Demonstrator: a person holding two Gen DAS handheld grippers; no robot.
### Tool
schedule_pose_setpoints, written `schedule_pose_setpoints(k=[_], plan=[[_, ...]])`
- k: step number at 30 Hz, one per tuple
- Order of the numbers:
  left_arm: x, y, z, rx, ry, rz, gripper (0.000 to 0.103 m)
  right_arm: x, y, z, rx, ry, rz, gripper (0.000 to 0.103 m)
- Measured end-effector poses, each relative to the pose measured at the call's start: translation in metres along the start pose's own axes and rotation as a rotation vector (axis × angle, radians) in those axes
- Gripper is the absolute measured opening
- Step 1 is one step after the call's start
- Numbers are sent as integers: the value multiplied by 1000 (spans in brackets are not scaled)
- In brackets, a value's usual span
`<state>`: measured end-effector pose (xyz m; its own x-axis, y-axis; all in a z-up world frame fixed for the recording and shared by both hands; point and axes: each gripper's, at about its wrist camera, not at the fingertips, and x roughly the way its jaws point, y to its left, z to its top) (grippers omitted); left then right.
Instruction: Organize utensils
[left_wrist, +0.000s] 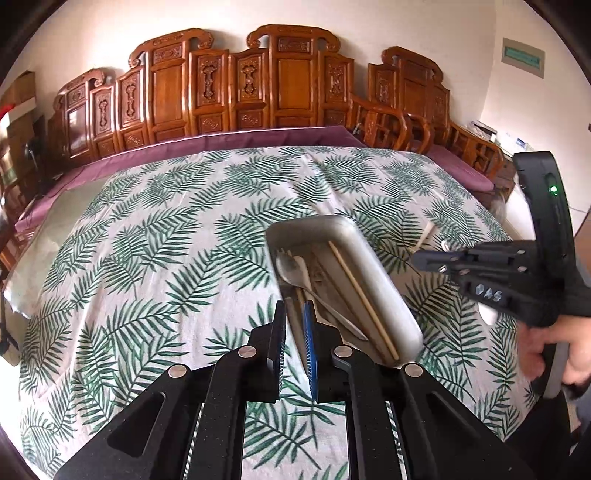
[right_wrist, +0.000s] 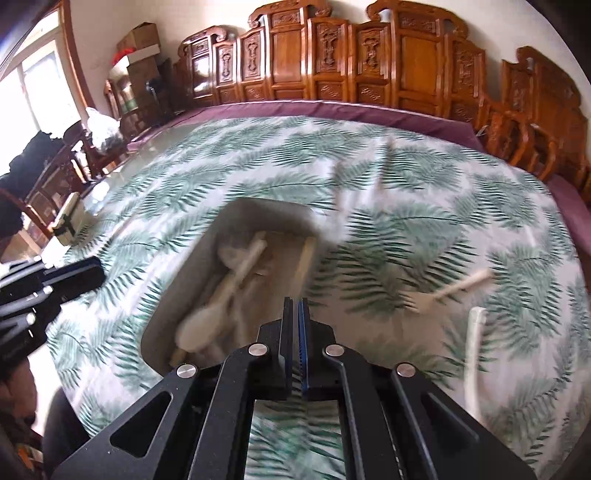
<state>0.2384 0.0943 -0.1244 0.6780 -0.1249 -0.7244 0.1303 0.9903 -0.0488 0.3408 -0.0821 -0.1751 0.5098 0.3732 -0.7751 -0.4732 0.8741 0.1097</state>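
Both claws look empty: the right claw (right_wrist: 297, 301) has its pads pressed together on nothing, and the left claw (left_wrist: 294, 304) shows a narrow gap, holding nothing I can make out. Its tips hang at the near wall of the metal tray (left_wrist: 388, 280) — touching or not, I cannot tell. That tray already holds a spoon (left_wrist: 295, 266) and chopsticks (left_wrist: 364, 299). Loose on the leaf-print worktop (right_wrist: 258, 155), right of the tray, lie a wooden fork (right_wrist: 448, 288) and a pale handled utensil (right_wrist: 474, 350) — both forward-right of the right claw. Likely next: part the pads, straddle the fork's handle, close gently.
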Motion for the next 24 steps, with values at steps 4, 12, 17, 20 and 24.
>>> schedule_pose_setpoints(k=[4, 12, 17, 20, 24], plan=[[1, -12, -2, 17, 1, -19, 27, -12, -38, -21, -18, 20, -77, 8], [10, -40, -8, 52, 26, -55, 46, -6, -111, -64, 11, 111, -196, 16], [17, -56, -7, 56, 37, -80, 49, 4, -130, -75, 40, 145, -198, 24], [22, -66, -6, 67, 43, -88, 49, 14, -134, -75, 44, 167, -187, 24], [28, -77, -4, 85, 52, -95, 49, 28, -140, -72, 65, 206, -166, 24]])
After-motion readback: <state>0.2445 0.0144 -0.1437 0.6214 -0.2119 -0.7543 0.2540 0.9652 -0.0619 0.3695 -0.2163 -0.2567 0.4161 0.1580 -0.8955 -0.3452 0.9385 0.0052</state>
